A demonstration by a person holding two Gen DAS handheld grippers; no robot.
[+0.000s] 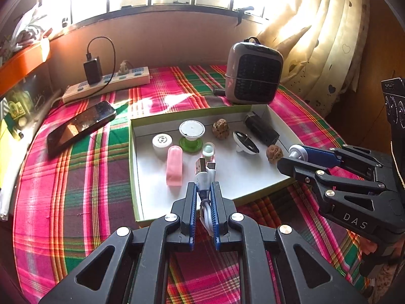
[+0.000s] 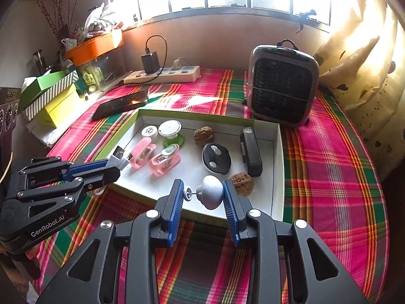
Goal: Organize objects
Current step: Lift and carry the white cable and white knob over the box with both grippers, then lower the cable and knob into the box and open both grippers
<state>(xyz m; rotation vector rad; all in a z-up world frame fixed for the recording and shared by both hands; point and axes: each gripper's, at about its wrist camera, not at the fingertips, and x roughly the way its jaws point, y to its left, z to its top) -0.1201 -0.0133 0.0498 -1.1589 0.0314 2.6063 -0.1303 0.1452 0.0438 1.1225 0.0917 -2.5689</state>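
**Supervisor:** Report gripper status and the position of each held item.

**Operator:** My left gripper has its jaws drawn fully narrow on a folded white USB cable. The connector ends project past the fingertips and a loop hangs back between the pads. It hovers over the near edge of the shallow white tray. My right gripper has its jaws part-way closed on a small silver knob-shaped piece. The right pad presses its rounded cap; a thin stem with a small disc points toward the left pad. I cannot confirm that the disc touches that pad. This gripper is over the near right part of the tray, just beside a walnut.

**Supervisor:** Which step is in hand?

**Operator:** In my judgement, both items are being carried, clear of the tray floor. The pink clips, the black case, the second walnut and the round caps lie in the tray untouched. I cannot tell from here whether the held items are going into the tray or out of it.

**Supervisor:** Requirements for the next move?

**Operator:** Keep both grips firm. Keep the hanging cable loop clear of the tray wall. Keep the two grippers well apart. Set each item on bare surface before releasing.
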